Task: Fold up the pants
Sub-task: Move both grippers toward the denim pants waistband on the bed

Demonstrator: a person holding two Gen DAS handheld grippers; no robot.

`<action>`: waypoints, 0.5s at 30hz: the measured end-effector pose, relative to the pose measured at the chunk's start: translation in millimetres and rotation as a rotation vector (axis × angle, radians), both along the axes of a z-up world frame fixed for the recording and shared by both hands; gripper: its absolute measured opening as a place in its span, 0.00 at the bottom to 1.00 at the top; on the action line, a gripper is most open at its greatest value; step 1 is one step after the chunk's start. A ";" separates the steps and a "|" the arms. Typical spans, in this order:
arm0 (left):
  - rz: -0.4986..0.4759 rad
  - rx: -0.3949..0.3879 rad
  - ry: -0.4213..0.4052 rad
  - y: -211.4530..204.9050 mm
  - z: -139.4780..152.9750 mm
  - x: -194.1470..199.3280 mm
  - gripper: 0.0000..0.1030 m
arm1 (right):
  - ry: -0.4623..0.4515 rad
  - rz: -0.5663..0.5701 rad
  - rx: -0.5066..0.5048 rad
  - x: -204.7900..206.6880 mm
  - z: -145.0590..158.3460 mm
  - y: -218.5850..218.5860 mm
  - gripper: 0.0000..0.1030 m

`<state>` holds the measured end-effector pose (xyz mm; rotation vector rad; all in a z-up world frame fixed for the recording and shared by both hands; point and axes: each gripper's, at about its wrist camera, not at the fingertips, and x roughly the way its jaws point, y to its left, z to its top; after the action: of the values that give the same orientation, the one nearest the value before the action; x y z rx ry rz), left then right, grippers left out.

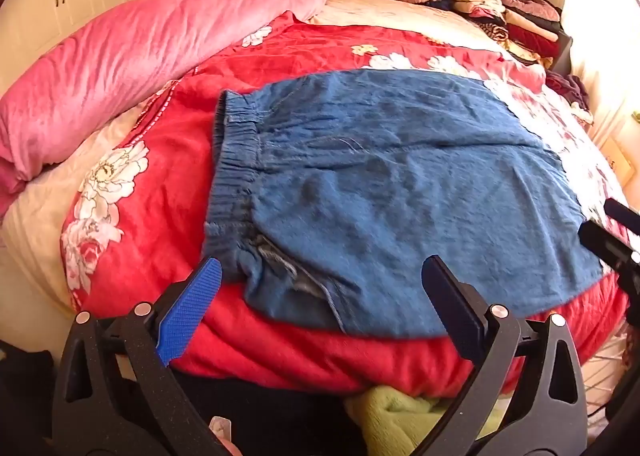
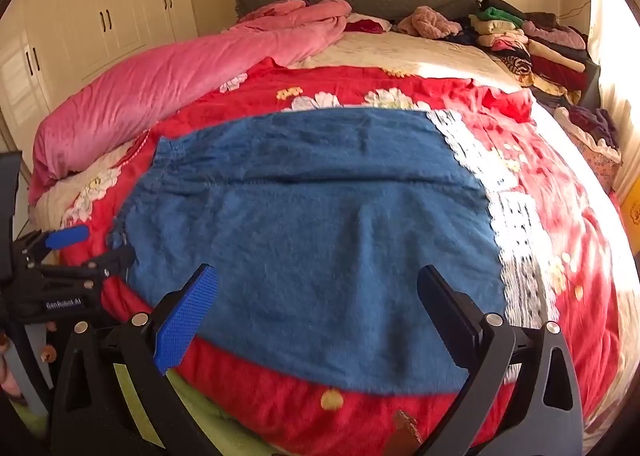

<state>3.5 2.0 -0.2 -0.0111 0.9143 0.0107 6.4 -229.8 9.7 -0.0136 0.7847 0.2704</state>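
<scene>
Fingers of both grippers stand wide w/ nothing between them: left gripper (image 1: 320, 276) hovers near the pants' (image 1: 400, 184) elastic waistband (image 1: 236, 160), right gripper (image 2: 318, 284) over the pants' near edge by the leg end. The pants lie flat, apparently already doubled, on the red floral blanket (image 1: 304, 48) on the bed. Probably the 2 are spread along that near edge so both ends lift together for the next fold.

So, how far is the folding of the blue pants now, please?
Done: the blue pants lie as a compact rectangle on the red floral blanket, so they look already folded over at least once; the elastic waistband is at the left. In hand: nothing, since the left gripper and right gripper are both open over the near edge. Left: probably another fold, then moving them to the clothes stack.
</scene>
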 end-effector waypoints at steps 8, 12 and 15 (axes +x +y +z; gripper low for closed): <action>0.048 -0.011 0.016 25.6 3.1 41.0 0.92 | -0.009 0.075 -0.019 58.0 13.3 25.5 0.96; 0.084 -0.006 0.051 50.6 -3.1 64.8 0.92 | 0.004 0.126 -0.032 91.5 14.7 42.5 0.96; 0.115 -0.028 0.058 71.2 -3.9 81.4 0.92 | 0.048 0.178 0.003 122.5 11.1 53.1 0.96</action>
<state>84.9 73.2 -4.0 -0.0896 0.9710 0.1058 128.8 -176.8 20.9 -0.0749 0.8319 0.4423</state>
